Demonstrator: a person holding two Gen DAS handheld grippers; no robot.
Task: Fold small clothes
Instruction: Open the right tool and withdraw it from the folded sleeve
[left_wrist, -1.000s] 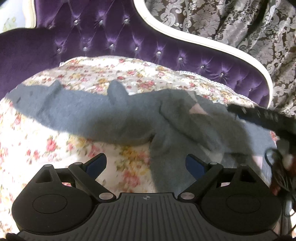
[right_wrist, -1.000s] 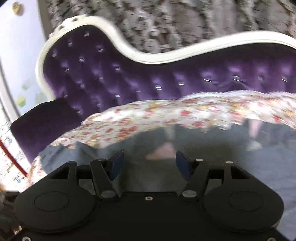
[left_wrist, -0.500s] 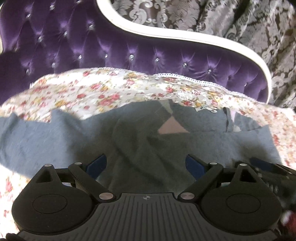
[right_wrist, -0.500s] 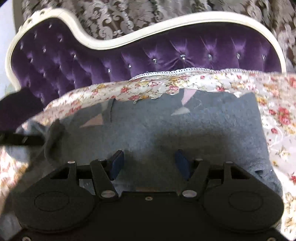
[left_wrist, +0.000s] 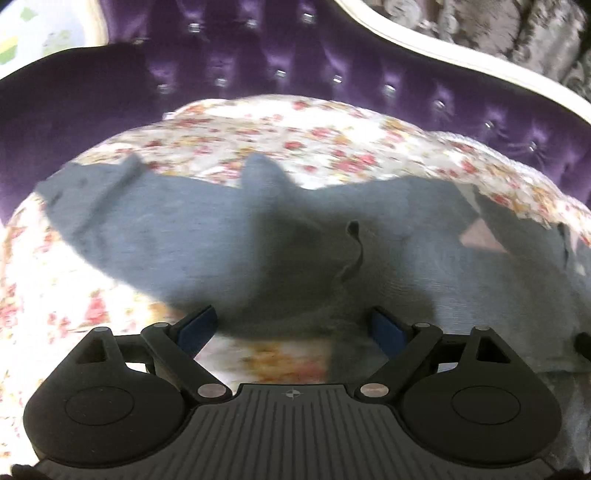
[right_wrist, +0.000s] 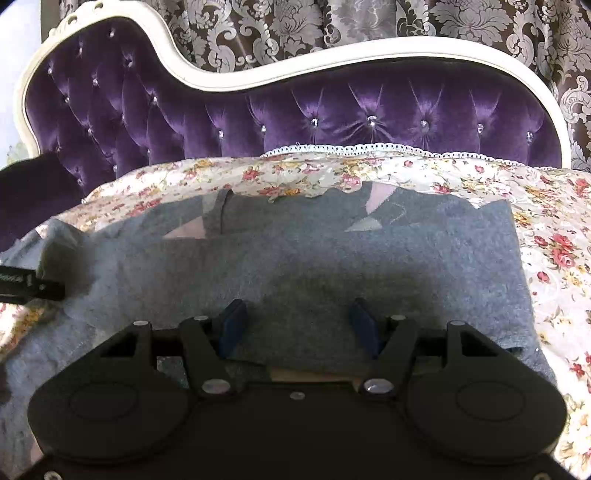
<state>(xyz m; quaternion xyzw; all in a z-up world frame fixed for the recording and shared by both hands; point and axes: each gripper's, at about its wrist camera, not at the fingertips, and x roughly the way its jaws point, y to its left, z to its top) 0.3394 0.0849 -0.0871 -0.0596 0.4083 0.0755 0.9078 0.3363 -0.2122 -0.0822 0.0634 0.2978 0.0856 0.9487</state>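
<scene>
Under right gripper (right_wrist: 297, 328), garment (right_wrist: 332, 258) lower now

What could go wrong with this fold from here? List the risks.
1. The grey garment lies rumpled, with a sleeve ridge bunched at mid-cloth; folding now could lock that crease in.
2. The left tongs are closing half over the floral cover; they might pinch the cover along with the hem.
3. The right tongs stand open over layered cloth at the near edge, so they may catch only one layer.
</scene>
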